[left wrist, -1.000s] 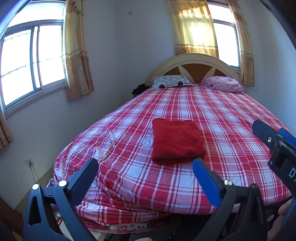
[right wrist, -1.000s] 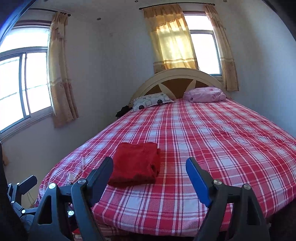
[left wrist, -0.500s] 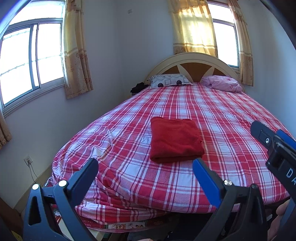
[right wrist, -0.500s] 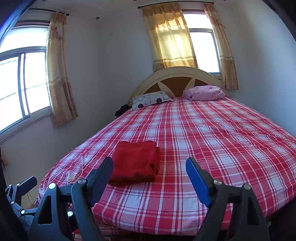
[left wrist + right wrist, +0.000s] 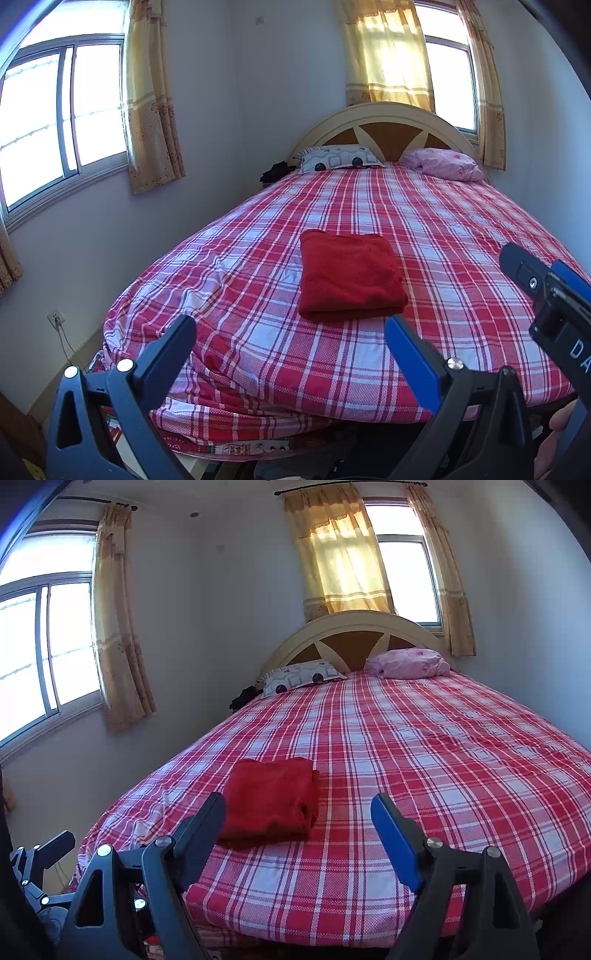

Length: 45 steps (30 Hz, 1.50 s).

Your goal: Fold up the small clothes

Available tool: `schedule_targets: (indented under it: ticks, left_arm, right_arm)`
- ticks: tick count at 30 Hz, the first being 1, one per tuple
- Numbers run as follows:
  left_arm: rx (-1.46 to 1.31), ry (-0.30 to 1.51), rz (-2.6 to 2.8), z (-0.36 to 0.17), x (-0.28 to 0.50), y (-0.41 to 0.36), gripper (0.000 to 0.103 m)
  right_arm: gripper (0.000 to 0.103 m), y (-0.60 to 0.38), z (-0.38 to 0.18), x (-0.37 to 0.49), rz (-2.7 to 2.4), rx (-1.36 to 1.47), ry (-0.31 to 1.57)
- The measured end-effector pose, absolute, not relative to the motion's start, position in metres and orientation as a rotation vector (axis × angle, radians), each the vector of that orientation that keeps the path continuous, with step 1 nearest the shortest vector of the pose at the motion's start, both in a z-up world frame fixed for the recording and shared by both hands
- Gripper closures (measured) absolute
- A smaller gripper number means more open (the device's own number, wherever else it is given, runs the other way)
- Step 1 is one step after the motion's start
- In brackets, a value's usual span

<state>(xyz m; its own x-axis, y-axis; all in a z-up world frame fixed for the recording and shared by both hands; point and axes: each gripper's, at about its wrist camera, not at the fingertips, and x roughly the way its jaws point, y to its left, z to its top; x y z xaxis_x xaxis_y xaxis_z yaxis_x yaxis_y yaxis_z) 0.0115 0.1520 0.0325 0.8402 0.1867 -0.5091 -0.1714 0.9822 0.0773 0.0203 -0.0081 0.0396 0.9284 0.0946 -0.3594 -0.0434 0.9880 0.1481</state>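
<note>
Bed (image 5: 424,229): covered by a red and white checked sheet; its foot end is cut off behind the grippers.
Red cloth (image 5: 349,275): folded, lies flat on the sheet, toward the bed's foot end.
Left gripper (image 5: 291,332): fingers wide apart, holding nothing.
Right gripper (image 5: 299,808): fingers wide apart, empty; its left finger (image 5: 201,834) hides the cloth's near corner.
Dark thing (image 5: 275,171): beside the patterned pillow (image 5: 338,157), too small to identify.

A home bedroom. A wide bed under a red-and-white plaid cotton sheet (image 5: 369,221) fills the room, its arched cream-and-brown wooden headboard (image 5: 388,125) at 12 o'clock. Against it lie a white patterned pillow (image 5: 338,157) and a pink crumpled pillow (image 5: 443,164). Yellow fabric curtains (image 5: 153,110) frame a sliding glass window (image 5: 62,118) at 10 o'clock; the walls are plain white.
</note>
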Motion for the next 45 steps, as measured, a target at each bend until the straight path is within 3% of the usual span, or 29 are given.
schedule_targets:
  ticks: [45]
  left_arm:
    - [0.045,0.536,0.142,0.028,0.014,0.149,0.0]
  right_arm:
    - [0.022,-0.009,0.029,0.021,0.07,0.146,0.389]
